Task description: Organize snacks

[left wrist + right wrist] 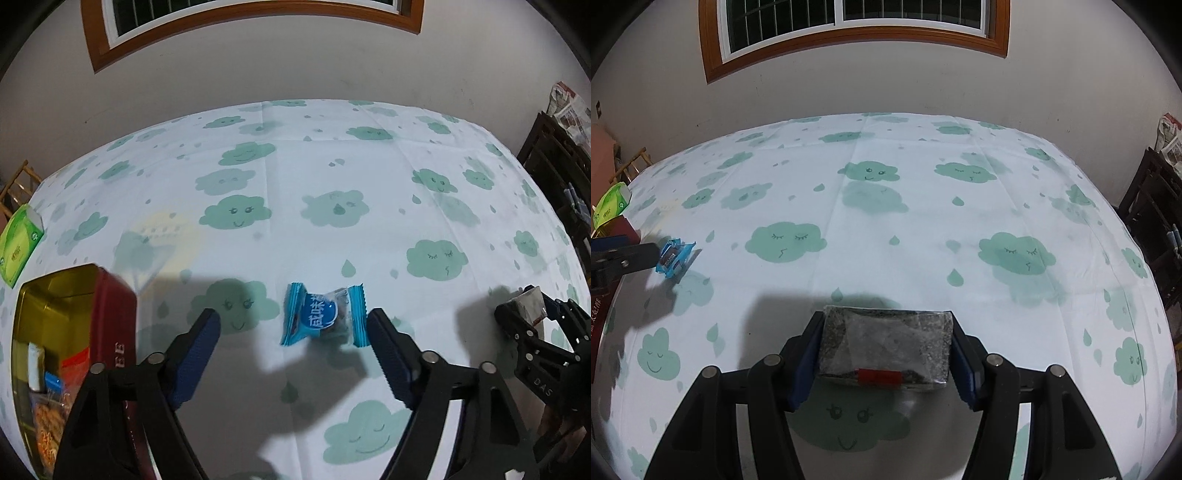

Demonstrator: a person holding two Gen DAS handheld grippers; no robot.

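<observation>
A blue-wrapped snack lies on the cloud-print tablecloth, just ahead of my open left gripper, nearer its right finger. It also shows in the right wrist view, beside the left gripper's finger. A red tin with a gold inside stands at the left, holding several snack packets. My right gripper is shut on a dark clear-wrapped snack pack with a red tab, held above the cloth. It shows at the right edge of the left wrist view.
A green tissue pack lies at the table's far left edge, also in the right wrist view. A dark wooden shelf stands to the right of the table. A wall with a wood-framed window lies behind.
</observation>
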